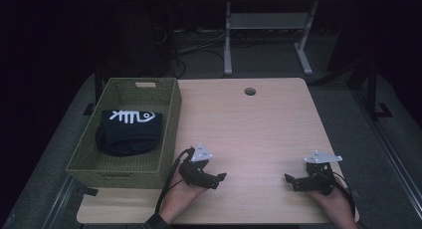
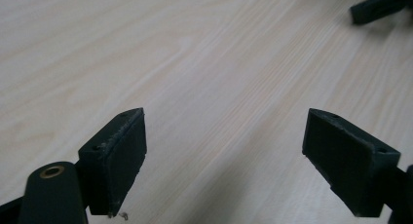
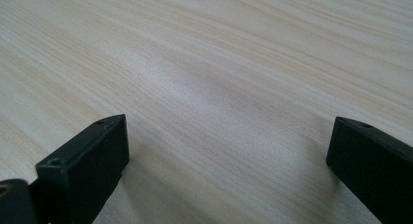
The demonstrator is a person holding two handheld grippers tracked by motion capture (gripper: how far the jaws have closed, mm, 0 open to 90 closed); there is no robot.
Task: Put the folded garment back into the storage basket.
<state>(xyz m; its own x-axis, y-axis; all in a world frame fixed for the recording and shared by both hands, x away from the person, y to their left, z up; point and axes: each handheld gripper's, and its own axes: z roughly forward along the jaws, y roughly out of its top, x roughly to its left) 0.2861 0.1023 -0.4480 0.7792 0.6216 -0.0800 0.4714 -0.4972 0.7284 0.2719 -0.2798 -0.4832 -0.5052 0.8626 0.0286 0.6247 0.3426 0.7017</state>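
Black garment (image 1: 129,132) with a white fish-skeleton print was sitting folded inside the green woven basket (image 1: 169,124), left side of the high view's frame, well apart from both grippers. Down at the bottom of that frame, the left gripper (image 1: 217,180) sat low centre-left and the right gripper (image 1: 290,181) low right, each held in a hand over the bare wooden worktop (image 1: 249,129), pointing toward each other. Fingers (image 2: 114,160) on the left were wide apart, nothing between them; same for the right's fingers (image 3: 85,168). Further up, a small round hole (image 1: 250,91) sat near the worktop's far edge.
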